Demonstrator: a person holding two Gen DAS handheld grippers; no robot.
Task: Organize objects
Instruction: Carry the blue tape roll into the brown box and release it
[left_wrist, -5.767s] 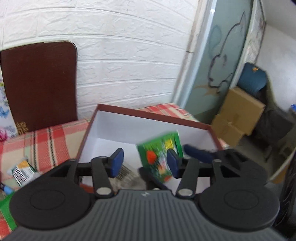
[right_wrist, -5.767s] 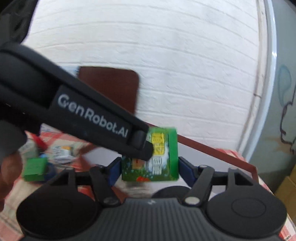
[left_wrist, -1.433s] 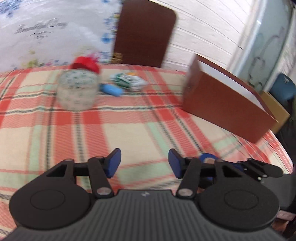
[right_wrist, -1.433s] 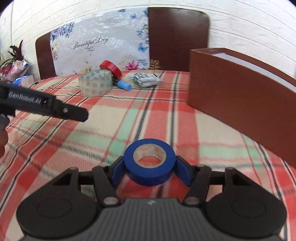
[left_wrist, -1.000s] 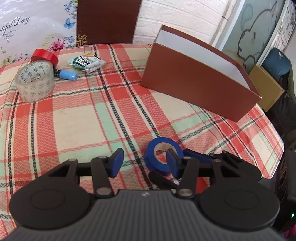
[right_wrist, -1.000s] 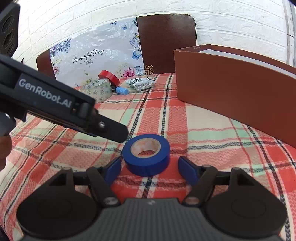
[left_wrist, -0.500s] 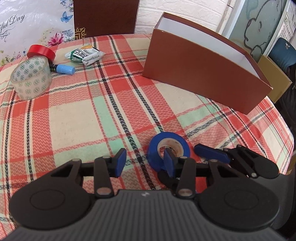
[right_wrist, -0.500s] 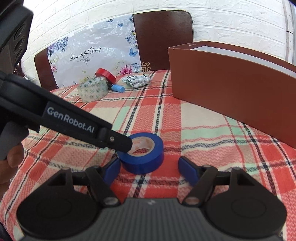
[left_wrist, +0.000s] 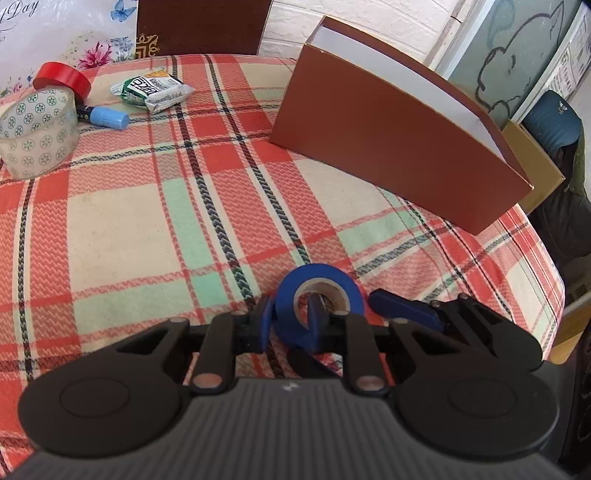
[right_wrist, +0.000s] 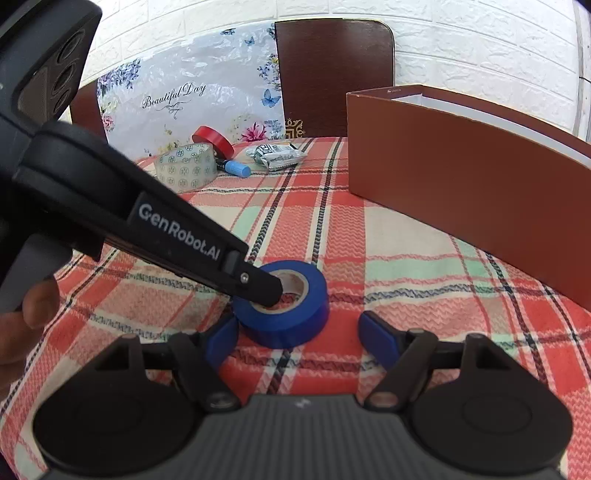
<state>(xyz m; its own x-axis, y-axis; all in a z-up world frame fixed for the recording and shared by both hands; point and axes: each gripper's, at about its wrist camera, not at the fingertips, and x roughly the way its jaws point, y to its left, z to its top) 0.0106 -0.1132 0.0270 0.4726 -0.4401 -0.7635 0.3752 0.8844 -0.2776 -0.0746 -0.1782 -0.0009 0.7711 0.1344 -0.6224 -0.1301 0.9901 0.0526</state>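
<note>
A blue tape roll (left_wrist: 332, 288) lies on the plaid tablecloth. My left gripper (left_wrist: 290, 321) is shut on the roll's near wall, one finger outside it and one inside its core. The roll also shows in the right wrist view (right_wrist: 295, 314), with the left gripper's finger (right_wrist: 258, 284) reaching into its core. My right gripper (right_wrist: 299, 341) is open just behind the roll and holds nothing. The brown box (left_wrist: 388, 133) with a white inside stands at the back right; it also shows in the right wrist view (right_wrist: 461, 177).
At the back left lie a patterned clear tape roll (left_wrist: 35, 133), a red tape roll (left_wrist: 62, 79), a blue-capped marker (left_wrist: 105, 118) and a snack packet (left_wrist: 153, 90). Chairs stand behind the table. The table edge (left_wrist: 546, 280) runs close on the right.
My right gripper let go of the blue tape roll and opened. My left gripper moved onto the roll and shut on its wall.
</note>
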